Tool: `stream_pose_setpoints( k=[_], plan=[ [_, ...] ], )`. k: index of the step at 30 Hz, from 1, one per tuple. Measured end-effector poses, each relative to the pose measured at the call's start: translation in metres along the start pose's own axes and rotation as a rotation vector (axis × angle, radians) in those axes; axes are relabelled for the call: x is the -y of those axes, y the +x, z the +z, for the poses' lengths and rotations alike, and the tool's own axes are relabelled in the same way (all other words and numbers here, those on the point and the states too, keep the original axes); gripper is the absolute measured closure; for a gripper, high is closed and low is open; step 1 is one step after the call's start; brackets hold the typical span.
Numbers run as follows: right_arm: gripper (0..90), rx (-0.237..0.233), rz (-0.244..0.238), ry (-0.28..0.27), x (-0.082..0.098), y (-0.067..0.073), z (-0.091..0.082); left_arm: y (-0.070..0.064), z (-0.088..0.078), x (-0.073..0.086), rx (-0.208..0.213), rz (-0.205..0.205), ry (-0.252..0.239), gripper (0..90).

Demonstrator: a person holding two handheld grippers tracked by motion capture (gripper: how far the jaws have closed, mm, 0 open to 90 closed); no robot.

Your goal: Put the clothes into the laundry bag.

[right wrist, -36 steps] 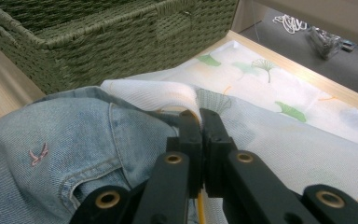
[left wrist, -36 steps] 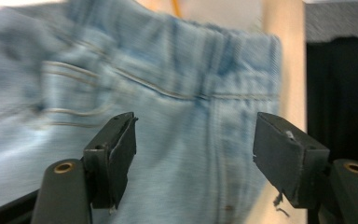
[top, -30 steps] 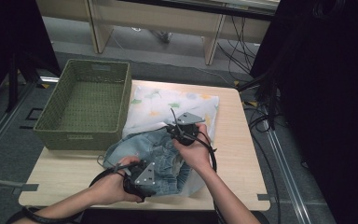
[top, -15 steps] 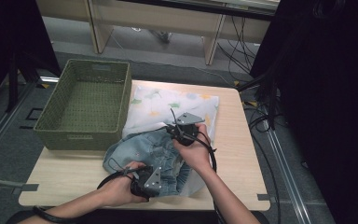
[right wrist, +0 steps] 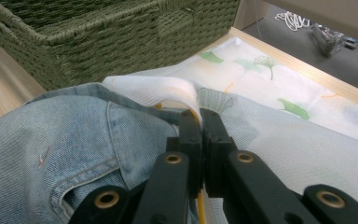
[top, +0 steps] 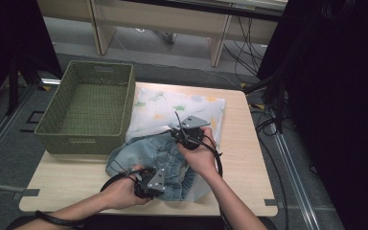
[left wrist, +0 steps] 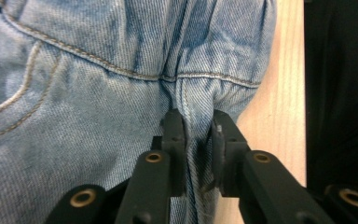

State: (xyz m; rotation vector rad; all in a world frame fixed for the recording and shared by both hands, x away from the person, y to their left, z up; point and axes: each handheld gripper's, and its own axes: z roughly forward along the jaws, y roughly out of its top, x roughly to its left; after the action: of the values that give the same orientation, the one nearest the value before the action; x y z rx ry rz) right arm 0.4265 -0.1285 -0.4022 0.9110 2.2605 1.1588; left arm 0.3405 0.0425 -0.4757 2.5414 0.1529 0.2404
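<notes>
Your left gripper (left wrist: 198, 140) has just been closing and now pinches the denim garment (left wrist: 98, 93) at the table's near edge. Your right gripper (right wrist: 200, 126) clamps the white mesh bag (right wrist: 279, 135) farther off; feed the denim toward it.

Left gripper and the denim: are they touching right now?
Touching. In the left gripper view the left gripper pinches a fold of the denim garment between both pads, jaws just closing.
</notes>
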Motion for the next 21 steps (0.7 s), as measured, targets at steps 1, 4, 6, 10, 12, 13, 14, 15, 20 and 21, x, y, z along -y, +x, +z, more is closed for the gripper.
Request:
stream_pose_setpoints(
  k=[1,4,6,10,12,13,14,15,20,21],
  plan=[
    [89.4,0.001,0.000,-0.001,0.000,0.000,0.000,-0.001,-0.002,-0.001,-0.005,-0.019,-0.018,80.4],
    [89.4,0.000,0.002,0.001,0.000,0.000,0.000,0.000,-0.008,-0.004,-0.017,-0.028,-0.036,81.9],
    [89.4,0.000,0.000,0.000,0.000,0.000,0.000,0.001,-0.011,-0.005,-0.024,-0.036,-0.048,82.3],
    [89.5,-0.001,-0.002,-0.002,0.000,0.001,0.000,0.004,-0.020,-0.008,-0.038,-0.054,-0.081,82.7],
    [89.5,0.001,-0.004,-0.004,-0.001,0.001,0.000,0.006,-0.025,-0.010,-0.051,-0.067,-0.101,82.8],
    [89.5,0.001,-0.005,-0.004,-0.001,0.001,0.000,0.007,-0.028,-0.011,-0.056,-0.070,-0.110,82.8],
    [89.5,-0.001,-0.016,-0.005,-0.001,0.001,0.000,0.008,-0.031,-0.012,-0.059,-0.076,-0.116,82.9],
    [89.5,0.001,-0.016,-0.005,-0.001,0.001,-0.001,0.010,-0.033,-0.013,-0.069,-0.077,-0.127,82.9],
    [89.5,-0.004,-0.020,-0.010,-0.003,0.003,-0.002,0.018,-0.047,-0.019,-0.108,-0.098,-0.169,83.0],
    [89.6,-0.003,-0.019,-0.010,-0.003,0.003,-0.002,0.020,-0.049,-0.020,-0.115,-0.102,-0.174,83.0]
  ],
)
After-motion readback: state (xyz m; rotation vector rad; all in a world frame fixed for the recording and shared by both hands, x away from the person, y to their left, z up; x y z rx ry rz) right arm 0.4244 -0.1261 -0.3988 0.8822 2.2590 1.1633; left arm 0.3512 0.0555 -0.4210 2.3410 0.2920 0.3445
